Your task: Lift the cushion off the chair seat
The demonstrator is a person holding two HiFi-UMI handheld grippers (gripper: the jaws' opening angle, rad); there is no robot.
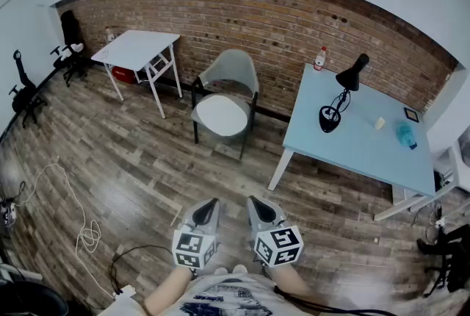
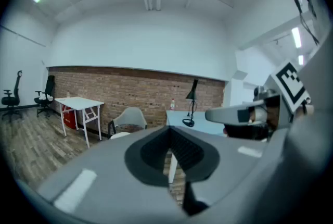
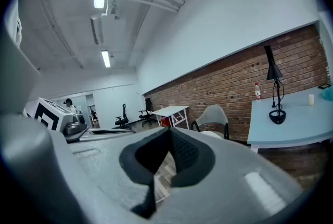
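Note:
A grey chair (image 1: 229, 79) stands against the brick wall, with a white round cushion (image 1: 220, 116) lying flat on its seat. The chair (image 2: 129, 117) and the cushion's edge (image 2: 120, 135) show small in the left gripper view, and the chair (image 3: 214, 115) is also in the right gripper view. My left gripper (image 1: 209, 206) and right gripper (image 1: 257, 204) are held side by side close to the body, well short of the chair. Both are shut with nothing between the jaws.
A light blue table (image 1: 367, 142) with a black desk lamp (image 1: 339, 95), a bottle (image 1: 320, 58) and small items stands right of the chair. A white folding table (image 1: 136, 50) is to its left. Office chairs (image 1: 70, 42) line the left wall. Cables (image 1: 84, 234) trail over the wooden floor.

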